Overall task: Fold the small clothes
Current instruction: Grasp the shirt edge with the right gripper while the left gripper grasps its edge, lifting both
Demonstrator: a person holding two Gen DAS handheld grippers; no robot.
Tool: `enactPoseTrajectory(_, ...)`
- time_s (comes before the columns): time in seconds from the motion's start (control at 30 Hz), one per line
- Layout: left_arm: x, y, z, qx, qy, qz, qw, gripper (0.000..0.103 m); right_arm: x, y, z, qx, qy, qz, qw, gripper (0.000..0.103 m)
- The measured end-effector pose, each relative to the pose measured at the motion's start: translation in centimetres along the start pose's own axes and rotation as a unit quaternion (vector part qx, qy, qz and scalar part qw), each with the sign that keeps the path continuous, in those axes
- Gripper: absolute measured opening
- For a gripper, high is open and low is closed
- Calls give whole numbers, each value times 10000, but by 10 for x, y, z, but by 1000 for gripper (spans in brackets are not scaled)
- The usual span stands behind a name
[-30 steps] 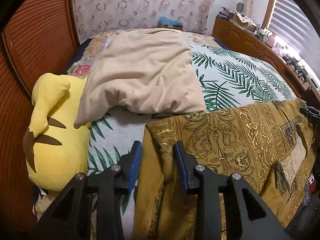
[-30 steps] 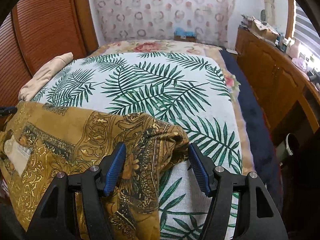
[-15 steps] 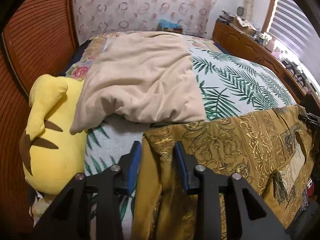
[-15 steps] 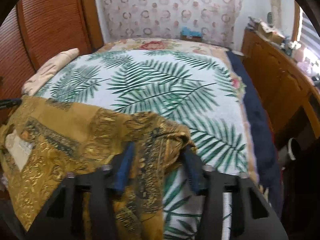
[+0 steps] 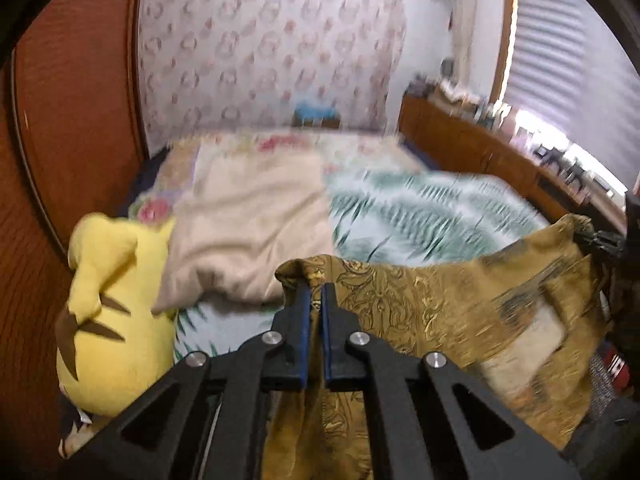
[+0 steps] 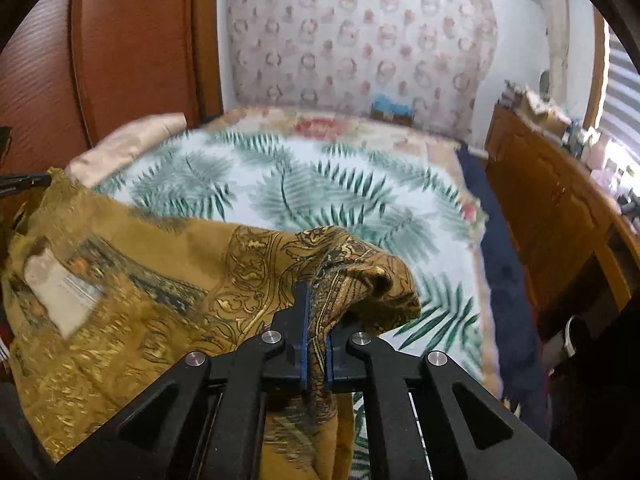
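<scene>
Both grippers have clamped since a second ago, the left gripper and right gripper each pinching a corner of the gold patterned garment stretched over the palm-print bedspread; only the left view shows the yellow plush.

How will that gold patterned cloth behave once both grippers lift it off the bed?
The gold patterned cloth will probably sag: it already droops between the left gripper and right gripper. It looks thin and light, bunching at the pinch. The loose lower part will likely swing.
</scene>
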State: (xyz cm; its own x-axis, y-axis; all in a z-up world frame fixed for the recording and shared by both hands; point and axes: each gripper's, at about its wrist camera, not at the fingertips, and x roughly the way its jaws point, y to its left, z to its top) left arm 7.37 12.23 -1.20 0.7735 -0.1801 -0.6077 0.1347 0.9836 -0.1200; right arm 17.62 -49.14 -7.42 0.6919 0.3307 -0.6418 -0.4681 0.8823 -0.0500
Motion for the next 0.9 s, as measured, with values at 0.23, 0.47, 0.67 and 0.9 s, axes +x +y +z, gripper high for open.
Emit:
enactPoseTrajectory(0.23, -75, -27, 47, 215, -1154, -245, 9928, 1, -80, 12, 36, -293, -957, -164, 9948, 1)
enactPoseTrajectory(0.47, -120, -31, 89, 106, -1911, -369, 9808, 1, -164, 9, 89, -610, -1768, -415, 9815, 1)
enactPoseTrajectory(0.67, -148, -31, 132, 115, -2405, -399, 9698, 1, -211, -2, 133, -841, -2134, -882, 9693, 0)
enactPoseTrajectory(0.9, -126, -17, 171, 72, -2362, -143, 9716, 1, -221, -20, 191, -959, -2274, -1254, 9609, 0)
